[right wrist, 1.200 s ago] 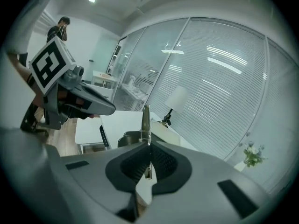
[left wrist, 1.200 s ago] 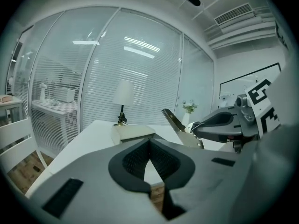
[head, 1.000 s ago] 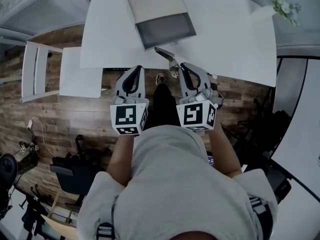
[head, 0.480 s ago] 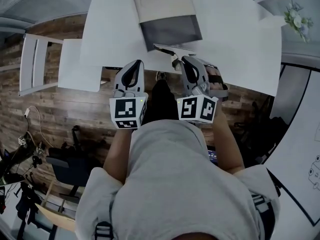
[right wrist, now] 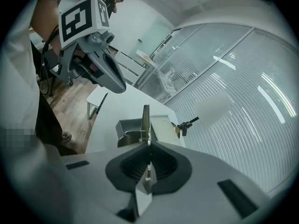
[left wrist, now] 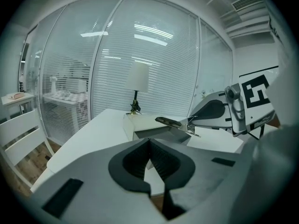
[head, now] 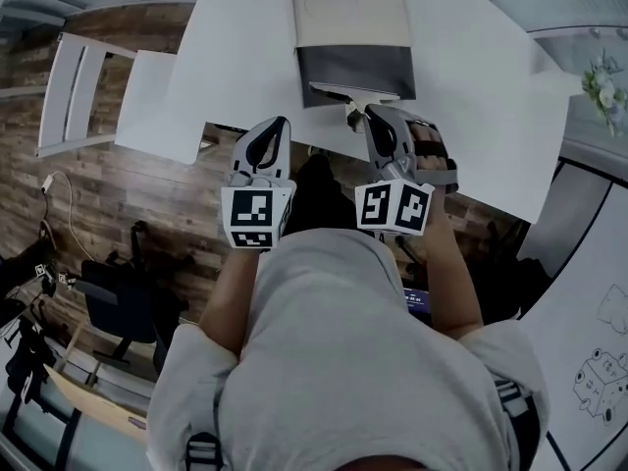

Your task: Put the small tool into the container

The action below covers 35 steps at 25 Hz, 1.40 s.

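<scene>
Right gripper (head: 366, 116): fingers clenched on the small tool (head: 340, 92), a thin metal piece. It's pinched at one end and the rest sticks out past the fingertips. In the right gripper view the tool (right wrist: 145, 119) shows edge-on, straight ahead of the fingers.

Tool position: in the air over the near rim of the container (head: 339, 65), reaching across the dark open section. Can't tell if it touches the rim; the left gripper view suggests a small gap.

The container is rectangular, with a pale half toward the far edge of the desk (head: 235, 57) and the dark open half toward the near edge. It sits near the middle of the desk's width, close to the near edge.

Left gripper (head: 279, 126): fingers clenched, nothing between them (its own view shows the pads meeting on empty air). It hangs just off the desk's near edge, left of the right gripper and apart from it, not touching desk or container.

Other items:
- lamp (left wrist: 138, 78) with a pale shade at the far edge, behind the container
- white chair (head: 69, 86) on the wood floor off the desk's left edge
</scene>
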Motion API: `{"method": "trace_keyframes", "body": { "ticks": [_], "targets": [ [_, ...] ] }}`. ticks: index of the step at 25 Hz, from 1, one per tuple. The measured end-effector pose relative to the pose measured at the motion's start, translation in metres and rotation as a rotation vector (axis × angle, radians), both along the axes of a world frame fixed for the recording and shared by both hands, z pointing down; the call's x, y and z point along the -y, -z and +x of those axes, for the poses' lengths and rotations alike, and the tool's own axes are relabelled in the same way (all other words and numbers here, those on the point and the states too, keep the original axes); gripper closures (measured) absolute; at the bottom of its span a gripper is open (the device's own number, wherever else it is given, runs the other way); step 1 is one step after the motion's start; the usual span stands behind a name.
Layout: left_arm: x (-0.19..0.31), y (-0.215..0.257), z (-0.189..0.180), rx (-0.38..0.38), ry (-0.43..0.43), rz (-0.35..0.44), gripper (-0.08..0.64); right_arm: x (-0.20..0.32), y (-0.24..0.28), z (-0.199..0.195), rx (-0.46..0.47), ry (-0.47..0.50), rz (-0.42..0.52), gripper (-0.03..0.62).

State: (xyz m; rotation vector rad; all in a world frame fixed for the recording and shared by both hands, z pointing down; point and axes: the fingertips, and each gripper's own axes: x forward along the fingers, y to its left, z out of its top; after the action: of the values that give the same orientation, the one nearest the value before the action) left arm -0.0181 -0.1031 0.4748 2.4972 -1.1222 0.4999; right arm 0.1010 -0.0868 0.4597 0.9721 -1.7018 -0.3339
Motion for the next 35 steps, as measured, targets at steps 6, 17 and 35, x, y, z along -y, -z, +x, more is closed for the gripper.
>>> {"method": "trace_keyframes", "body": {
  "ticks": [6, 17, 35],
  "targets": [
    [0.009, -0.010, -0.003, 0.010, 0.029, -0.023, 0.537, 0.016, -0.014, 0.002, -0.054, 0.068, -0.040, 0.565],
    [0.020, -0.031, -0.001, -0.002, 0.070, -0.063, 0.537, 0.036, -0.039, 0.010, -0.161, 0.143, -0.102, 0.565],
    [0.053, -0.056, 0.010, 0.020, 0.099, -0.101, 0.537, 0.072, -0.072, 0.019, -0.195, 0.193, -0.151, 0.565]
  ]
}}
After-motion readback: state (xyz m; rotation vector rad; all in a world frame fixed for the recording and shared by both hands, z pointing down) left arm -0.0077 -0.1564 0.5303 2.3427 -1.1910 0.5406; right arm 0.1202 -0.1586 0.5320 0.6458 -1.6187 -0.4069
